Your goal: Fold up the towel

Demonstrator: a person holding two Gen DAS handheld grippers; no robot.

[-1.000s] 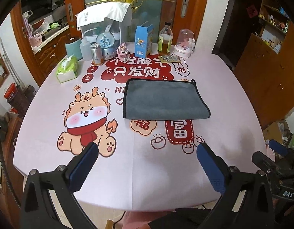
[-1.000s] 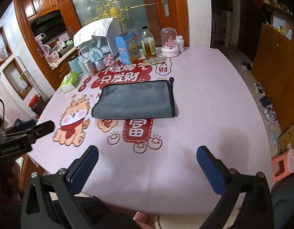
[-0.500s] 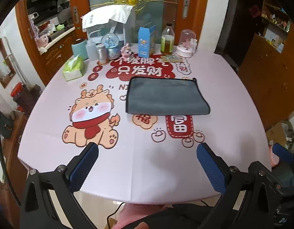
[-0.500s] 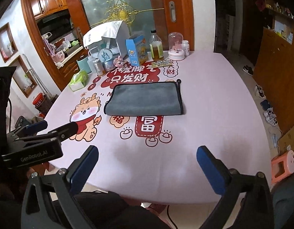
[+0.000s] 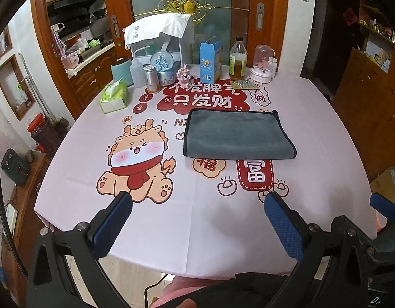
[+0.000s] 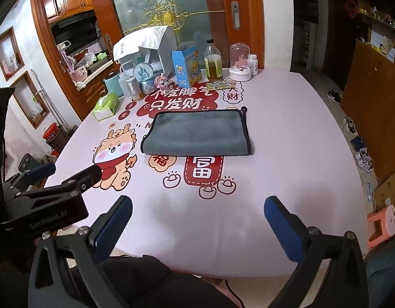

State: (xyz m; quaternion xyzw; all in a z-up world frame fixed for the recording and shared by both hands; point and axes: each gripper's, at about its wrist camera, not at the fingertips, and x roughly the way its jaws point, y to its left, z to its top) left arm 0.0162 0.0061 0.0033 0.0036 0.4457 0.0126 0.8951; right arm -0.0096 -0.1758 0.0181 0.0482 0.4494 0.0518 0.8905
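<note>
A grey towel (image 5: 236, 134) with black trim lies folded flat on the pink printed tablecloth (image 5: 197, 218), past the middle of the table. It also shows in the right wrist view (image 6: 197, 133). My left gripper (image 5: 197, 220) is open and empty, held back over the table's near edge, well short of the towel. My right gripper (image 6: 197, 220) is open and empty too, at the near edge. The left gripper's body (image 6: 43, 195) shows at the left of the right wrist view.
Along the far edge stand a tissue pack (image 5: 114, 97), a teal canister (image 5: 121, 71), a snow globe (image 5: 163, 66), a blue carton (image 5: 210, 61), an oil bottle (image 5: 238, 60) and a glass dome (image 5: 264, 61). A cabinet (image 6: 372, 97) and shoes lie to the right.
Both grippers have pulled back and up from the table, so the towel looks farther away. The towel has not moved.
</note>
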